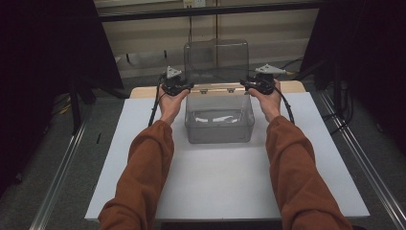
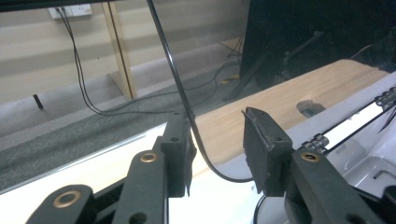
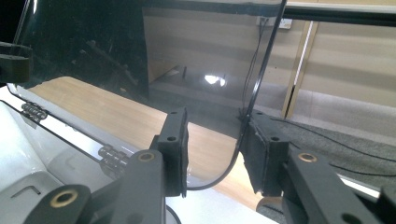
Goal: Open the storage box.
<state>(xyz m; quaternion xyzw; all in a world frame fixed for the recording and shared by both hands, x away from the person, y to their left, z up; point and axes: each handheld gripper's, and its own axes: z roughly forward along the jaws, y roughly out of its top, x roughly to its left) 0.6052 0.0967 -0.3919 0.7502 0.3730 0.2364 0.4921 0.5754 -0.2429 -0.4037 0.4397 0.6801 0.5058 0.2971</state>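
A clear plastic box [image 1: 219,125] stands on the far half of the white table [image 1: 215,182], its clear lid [image 1: 216,60] raised upright on hinges at the back. My left gripper [image 1: 186,87] sits at the lid's lower left corner and my right gripper [image 1: 248,85] at its lower right corner. In the left gripper view the jaws [image 2: 217,140] stand apart, and the lid's thin dark edge [image 2: 173,70] curves down through the gap beside one pad. The right gripper view has the same: jaws [image 3: 215,135] apart, lid edge [image 3: 261,60] running between them. Neither pair clamps the lid.
A wooden board [image 1: 143,91] lies under the table's far edge. Small hinges [image 3: 112,158] join lid and box. Metal rails [image 1: 62,167] run along the floor on both sides. Dark curtains hang left and right, and cables trail by the back wall [image 2: 79,70].
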